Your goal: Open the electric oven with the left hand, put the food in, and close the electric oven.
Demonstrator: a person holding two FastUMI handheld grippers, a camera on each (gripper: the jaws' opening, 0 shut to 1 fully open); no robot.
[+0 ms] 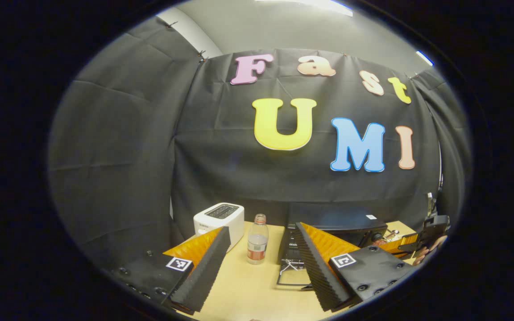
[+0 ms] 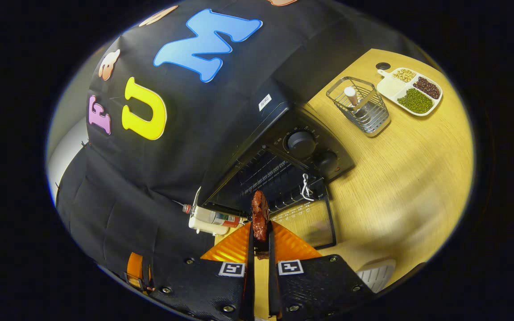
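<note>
Above the wooden desk [image 2: 400,178], the right gripper [image 2: 260,232] clamps food [image 2: 259,214] before the open oven [image 2: 283,165]; the left gripper [image 1: 261,258] gapes empty.

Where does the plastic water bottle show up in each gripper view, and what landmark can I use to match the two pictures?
Left gripper view: the water bottle stands upright at bottom centre, between the white toaster and the open oven.
Right gripper view: the bottle appears tipped sideways at lower left of centre, left of the food held by the right gripper.
Shared landmark: the oven with its door down.
</note>
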